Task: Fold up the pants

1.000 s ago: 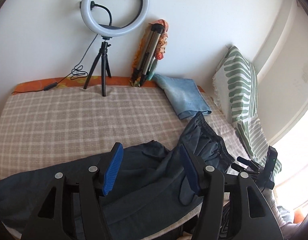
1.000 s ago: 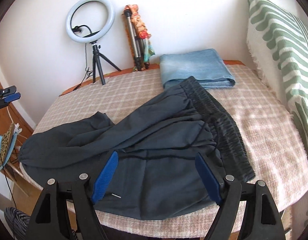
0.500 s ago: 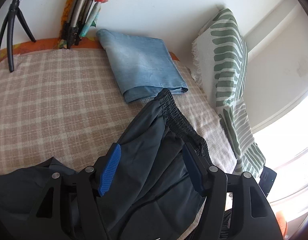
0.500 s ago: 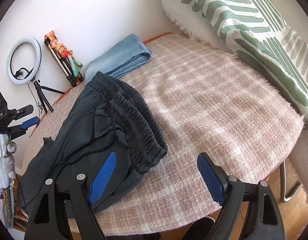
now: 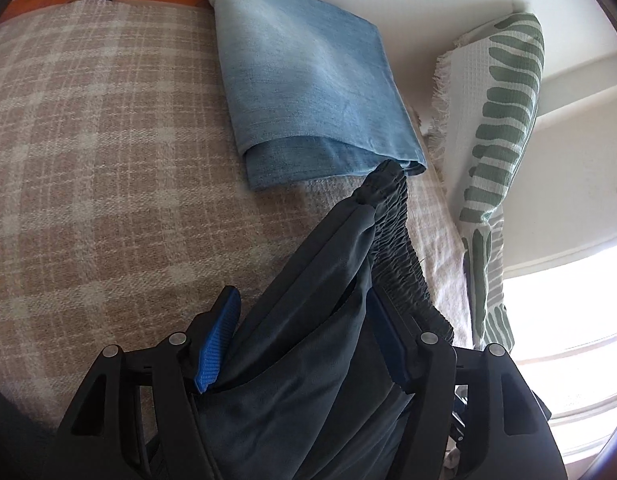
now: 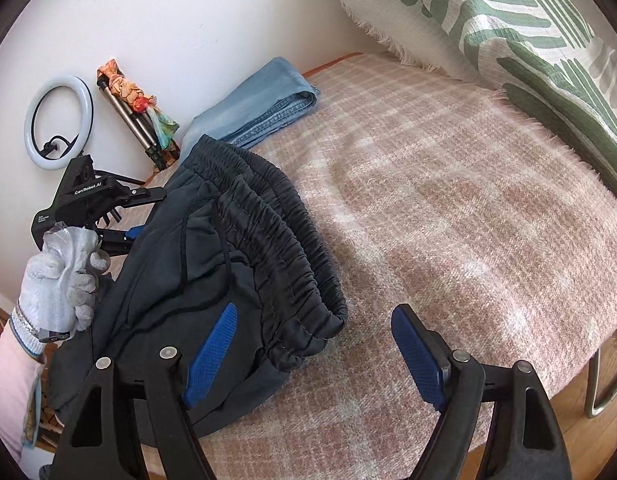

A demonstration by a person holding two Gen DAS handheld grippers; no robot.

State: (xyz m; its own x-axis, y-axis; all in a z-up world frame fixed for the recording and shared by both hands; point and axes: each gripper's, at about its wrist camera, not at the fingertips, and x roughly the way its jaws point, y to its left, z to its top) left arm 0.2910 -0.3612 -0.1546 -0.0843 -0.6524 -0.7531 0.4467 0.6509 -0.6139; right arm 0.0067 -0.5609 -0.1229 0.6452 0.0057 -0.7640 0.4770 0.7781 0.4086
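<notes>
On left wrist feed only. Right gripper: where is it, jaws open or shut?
Observer: The right gripper is open and low at the near end of the waistband of the dark pants. One jaw is over the pants, the other over the plaid blanket.
Operator: Drawstring loose?
Observer: Yes, a black drawstring lies looped on the pants front, below the waistband.
Operator: What's at the wall left of the folded jeans?
Observer: A ring light stands against the wall.
</notes>
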